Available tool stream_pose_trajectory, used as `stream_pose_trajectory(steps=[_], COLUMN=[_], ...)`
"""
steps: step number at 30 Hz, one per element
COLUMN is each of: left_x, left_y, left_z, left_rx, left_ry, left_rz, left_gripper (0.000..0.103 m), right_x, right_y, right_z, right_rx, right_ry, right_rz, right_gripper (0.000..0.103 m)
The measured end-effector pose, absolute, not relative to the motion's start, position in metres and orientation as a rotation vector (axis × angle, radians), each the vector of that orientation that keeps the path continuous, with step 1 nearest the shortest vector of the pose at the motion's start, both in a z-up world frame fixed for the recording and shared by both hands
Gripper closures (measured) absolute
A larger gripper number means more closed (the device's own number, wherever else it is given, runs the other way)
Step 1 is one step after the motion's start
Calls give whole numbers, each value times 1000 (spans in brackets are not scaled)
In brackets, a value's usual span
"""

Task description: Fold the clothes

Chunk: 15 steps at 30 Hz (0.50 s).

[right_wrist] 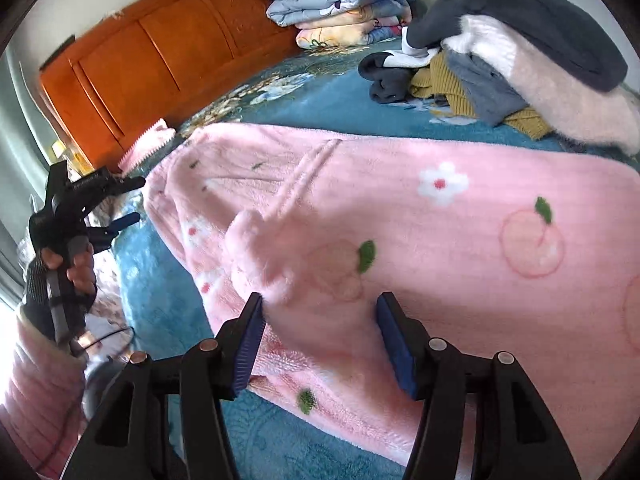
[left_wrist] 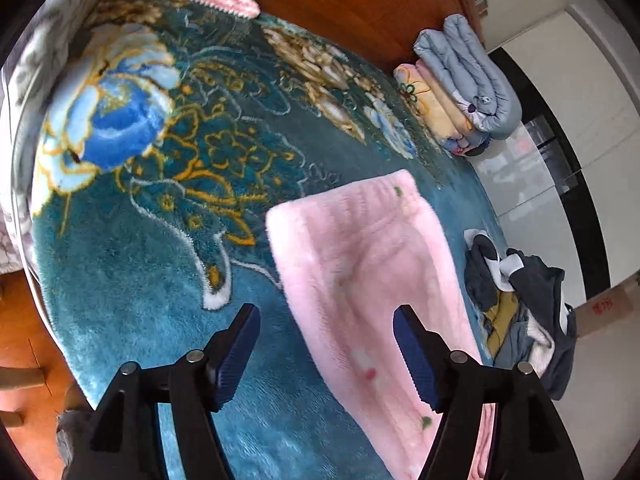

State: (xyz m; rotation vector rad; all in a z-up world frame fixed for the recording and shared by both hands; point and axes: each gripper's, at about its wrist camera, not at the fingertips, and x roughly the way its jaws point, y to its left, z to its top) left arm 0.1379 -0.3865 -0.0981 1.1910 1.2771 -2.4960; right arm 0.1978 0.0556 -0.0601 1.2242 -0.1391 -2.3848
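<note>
Pink fleece garment [right_wrist: 400, 216] spread flat near bed's [left_wrist: 140, 280] foot edge, right gripper [right_wrist: 320, 320] jaws apart around a raised fold, left gripper [left_wrist: 326, 328] spread wide, empty, over garment's edge, unfolded clothes pile [right_wrist: 500, 60] beyond, folded quilts [left_wrist: 464, 84] by headboard [right_wrist: 160, 56].

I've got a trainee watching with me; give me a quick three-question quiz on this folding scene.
1. True or false: the left tool is clamped on the pink fleece garment.
2. What sits between the right tool's open jaws: A) a bunched fold of pink fleece, B) a sock, C) nothing?
3. Which stack lies against the wooden headboard?

Key: 1. False, its jaws are open and hold nothing. 2. A, pads not pressing. 3. The folded quilts; the unfolded clothes pile lies apart.
</note>
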Motion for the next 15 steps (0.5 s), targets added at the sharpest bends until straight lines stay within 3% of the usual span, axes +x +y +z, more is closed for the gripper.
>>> stream_pose_trajectory(steps=[3, 10, 12, 13, 14, 15], left_x=[129, 105, 101, 100, 98, 98], left_y=[-396, -389, -386, -384, -383, -382], left_z=[-107, -105, -103, -103, -104, -103], left_rx=[1131, 1128, 1125, 1136, 1152, 1161], left_ry=[1346, 1321, 1309, 1283, 1280, 1281], left_rz=[-2505, -2538, -2540, -2520, -2503, -2495], left_gripper=[30, 32, 44, 68, 79, 80], right_x=[193, 195, 198, 199, 200, 201], right_y=[62, 79, 83, 86, 88, 91], right_z=[-54, -56, -55, -54, -52, -51], right_rx=[1222, 1234, 1228, 1221, 1214, 1208], right_ry=[-176, -272, -284, -288, -291, -294], right_rz=[-2396, -2407, -2406, -2408, -2410, -2412], right_gripper=[44, 44, 44, 44, 44, 44])
